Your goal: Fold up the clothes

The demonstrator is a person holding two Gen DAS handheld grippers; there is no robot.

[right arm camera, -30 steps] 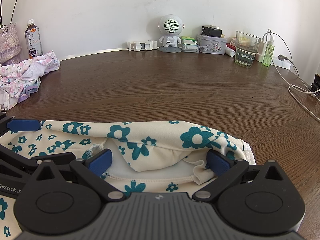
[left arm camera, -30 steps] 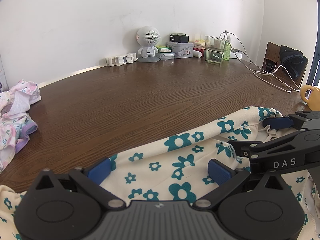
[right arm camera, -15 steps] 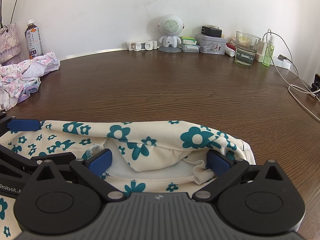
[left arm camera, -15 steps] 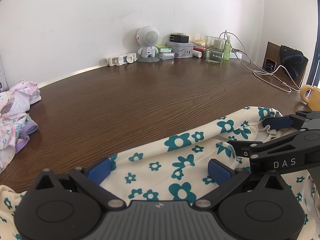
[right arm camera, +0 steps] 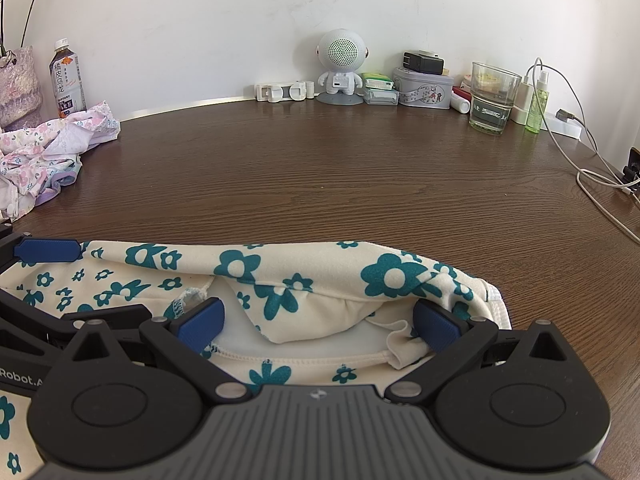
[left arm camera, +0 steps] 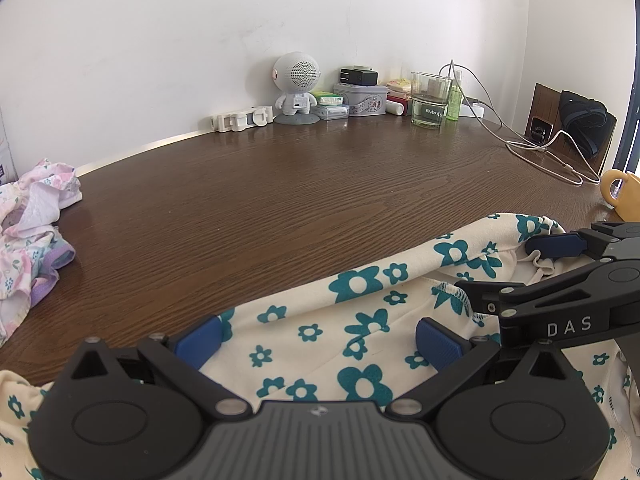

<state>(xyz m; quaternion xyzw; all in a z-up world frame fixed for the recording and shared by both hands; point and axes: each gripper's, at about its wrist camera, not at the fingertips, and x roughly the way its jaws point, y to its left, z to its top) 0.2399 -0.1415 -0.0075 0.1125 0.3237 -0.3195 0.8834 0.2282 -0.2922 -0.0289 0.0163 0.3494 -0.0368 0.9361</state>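
A cream garment (left arm camera: 360,292) printed with teal flowers lies bunched on the near part of the brown wooden table (left arm camera: 320,200). My left gripper (left arm camera: 318,340) is open, its blue pads spread wide over the cloth with nothing pinched between them. My right gripper (right arm camera: 318,320) is open too, straddling the garment (right arm camera: 280,276) where a folded edge and an inner hem show. The two grippers sit side by side, the right one reaching in from the right of the left wrist view. A blue pad (right arm camera: 48,250) of the left gripper rests at the cloth's left end.
A crumpled pile of pink floral clothes (right arm camera: 48,148) lies at the left. Along the back wall stand a white robot-shaped speaker (right arm camera: 340,64), a tin, a glass (right arm camera: 492,100) and a drink bottle (right arm camera: 68,80). Cables (right arm camera: 592,168) trail at the right, near a yellow mug (left arm camera: 624,196).
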